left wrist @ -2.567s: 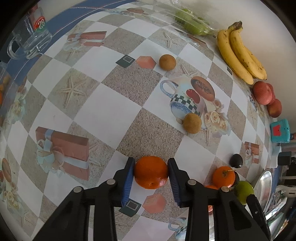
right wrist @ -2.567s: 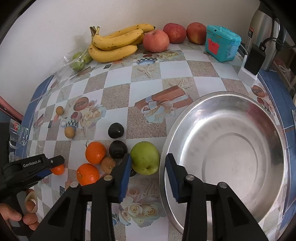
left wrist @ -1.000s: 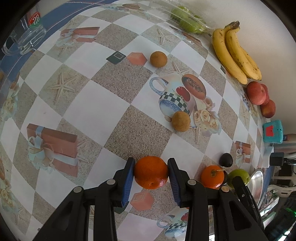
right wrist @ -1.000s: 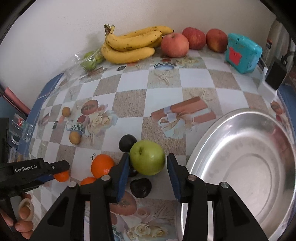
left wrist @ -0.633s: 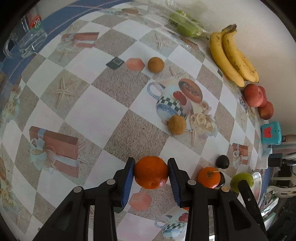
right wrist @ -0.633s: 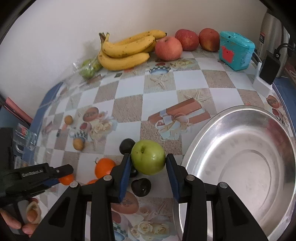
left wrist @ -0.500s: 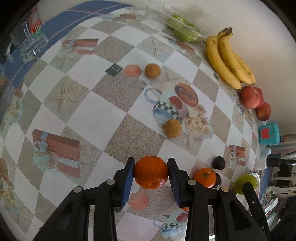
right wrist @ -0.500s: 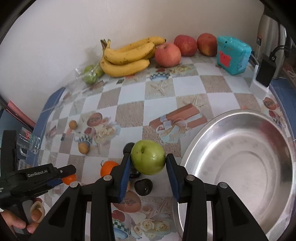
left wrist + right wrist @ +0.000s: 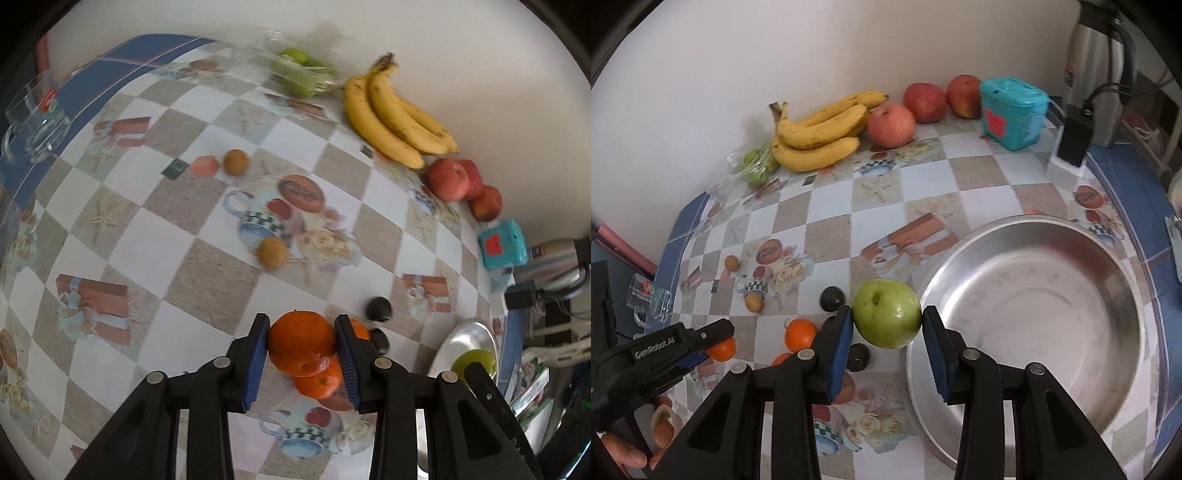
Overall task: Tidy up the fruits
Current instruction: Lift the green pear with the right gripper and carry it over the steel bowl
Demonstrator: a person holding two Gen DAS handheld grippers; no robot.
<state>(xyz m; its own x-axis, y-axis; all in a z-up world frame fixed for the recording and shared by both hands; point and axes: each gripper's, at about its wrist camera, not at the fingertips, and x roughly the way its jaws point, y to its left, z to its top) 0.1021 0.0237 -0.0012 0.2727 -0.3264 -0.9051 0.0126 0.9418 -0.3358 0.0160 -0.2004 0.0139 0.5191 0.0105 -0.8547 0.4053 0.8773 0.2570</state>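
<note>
My left gripper [image 9: 301, 349] is shut on an orange [image 9: 301, 347] and holds it above the table, over other oranges [image 9: 319, 380]. It shows at the left of the right wrist view [image 9: 713, 345]. My right gripper [image 9: 886, 325] is shut on a green apple [image 9: 886, 314] and holds it in the air beside the left rim of the steel bowl [image 9: 1034, 295]. The bowl holds nothing. The apple and bowl rim also show in the left wrist view [image 9: 472, 363].
Oranges [image 9: 799, 334] and dark fruits [image 9: 832, 298] lie left of the bowl. Two small brown fruits [image 9: 271, 253] lie mid-table. Bananas [image 9: 820, 134], red apples [image 9: 892, 123], a bag of green fruit [image 9: 757, 166], a teal box [image 9: 1014, 112] and a kettle [image 9: 1097, 70] line the wall. A glass mug [image 9: 33, 122] stands far left.
Both grippers have risen with their fruit. The left one moved right, over the other oranges. The right one carried the apple toward the bowl's rim.
</note>
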